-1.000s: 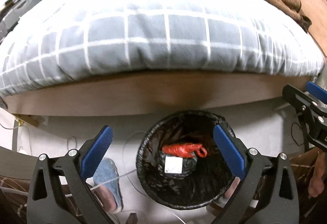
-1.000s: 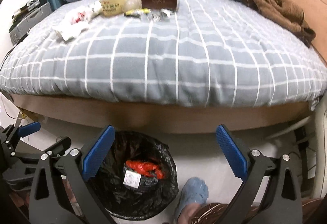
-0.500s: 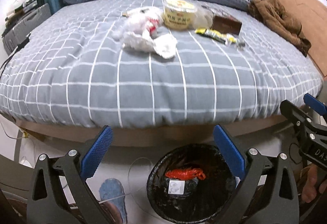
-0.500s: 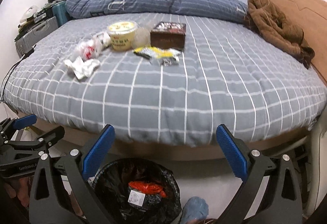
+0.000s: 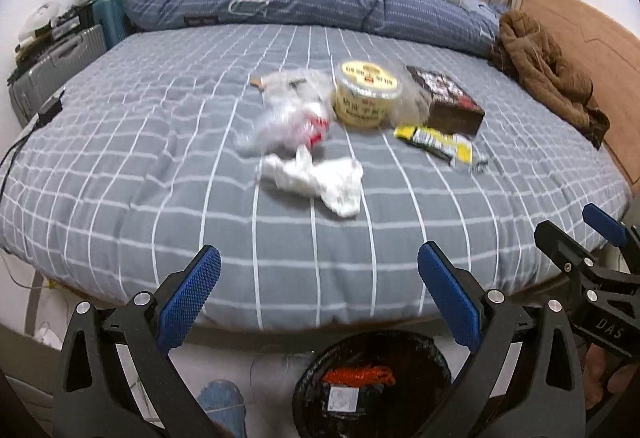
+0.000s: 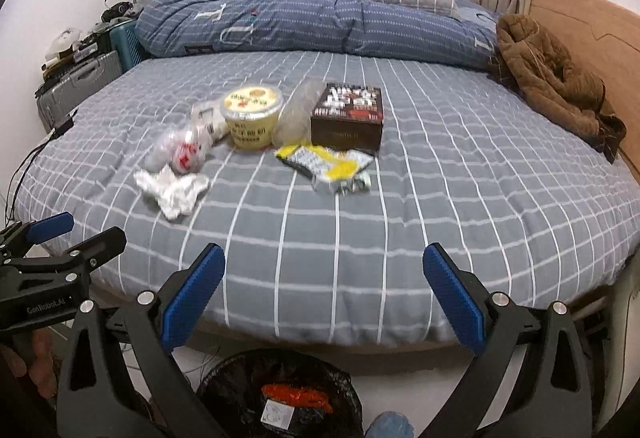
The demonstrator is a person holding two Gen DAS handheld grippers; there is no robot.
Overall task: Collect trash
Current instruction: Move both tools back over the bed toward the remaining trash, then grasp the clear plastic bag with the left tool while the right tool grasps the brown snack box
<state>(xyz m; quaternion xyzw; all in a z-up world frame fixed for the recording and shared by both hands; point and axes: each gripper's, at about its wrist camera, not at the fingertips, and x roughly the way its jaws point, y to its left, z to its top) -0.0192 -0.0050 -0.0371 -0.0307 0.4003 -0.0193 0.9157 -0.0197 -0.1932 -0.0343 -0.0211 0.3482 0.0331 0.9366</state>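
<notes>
White crumpled tissue (image 5: 316, 180) lies nearest the foot of the bed, on the grey checked bedspread (image 5: 160, 158), with a clear plastic wrapper (image 5: 288, 114) showing red print just behind it. Behind that stands a yellow lidded tub (image 5: 366, 94), a clear plastic bag (image 6: 296, 114) leaning between it and a dark brown box (image 5: 444, 100), and a yellow-and-black snack packet (image 5: 434, 142) lies flat in front of the box — all of it gathered near the middle of the mattress. On the floor at the foot of the bed sits a bin with a black liner (image 5: 372, 382), holding a red bag (image 5: 360, 376) and something with a white label. Both tongs hang low above the bin, aimed across the bed at the litter and well short of it. The left gripper (image 5: 318, 298) has its blue-padded fingers (image 5: 188, 298) spread wide with nothing between them; the right gripper (image 6: 324, 298) is likewise wide apart and empty. Each shows in the other's view — the right one at the left camera's right edge, the left one at the right camera's left edge. At the far end lie a bunched blue duvet (image 6: 312, 22) and a brown jacket (image 6: 552, 78).
</notes>
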